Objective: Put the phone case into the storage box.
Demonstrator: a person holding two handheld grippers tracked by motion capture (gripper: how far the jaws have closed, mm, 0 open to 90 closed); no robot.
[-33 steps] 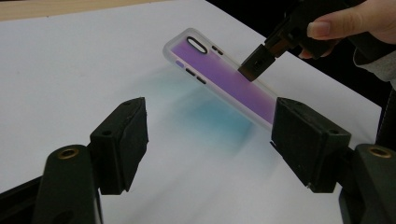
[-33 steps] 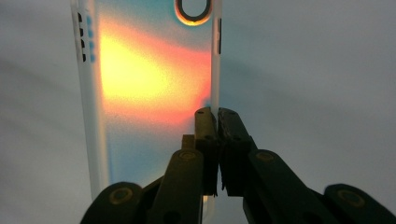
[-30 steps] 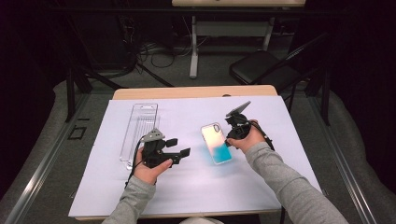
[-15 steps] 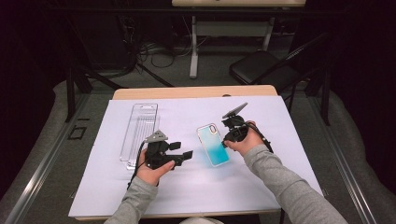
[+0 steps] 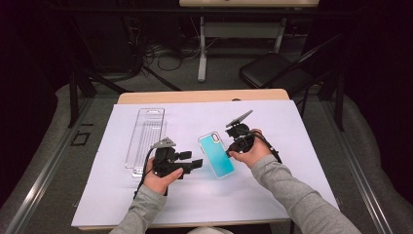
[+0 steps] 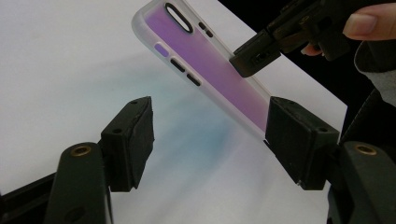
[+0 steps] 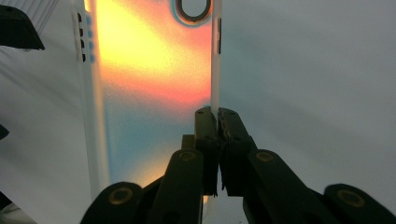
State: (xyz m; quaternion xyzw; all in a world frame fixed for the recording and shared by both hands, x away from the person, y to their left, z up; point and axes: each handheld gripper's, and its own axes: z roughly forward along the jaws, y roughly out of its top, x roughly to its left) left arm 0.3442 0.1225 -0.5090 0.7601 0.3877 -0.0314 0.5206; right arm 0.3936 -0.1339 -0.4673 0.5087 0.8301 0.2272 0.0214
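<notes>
Phone case (image 5: 217, 155) | R hand-held gripper (image 5: 233, 146) pinches side edge | L hand-held gripper (image 5: 198, 163) closing, empty, beside it

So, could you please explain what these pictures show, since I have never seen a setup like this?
A person sits at a table covered with white paper and holds a hand-operated gripper in each hand; no robot arm is involved. The high view looks down from above the person. The other two pictures come from small cameras riding on each gripper, looking along its black jaws. The right gripper is shut on one side edge of a phone case, lifting that edge off the paper. The left gripper has just been closing, its jaws either side of the case's near end but not pressing on it. A clear plastic package lies flat at the left.
</notes>
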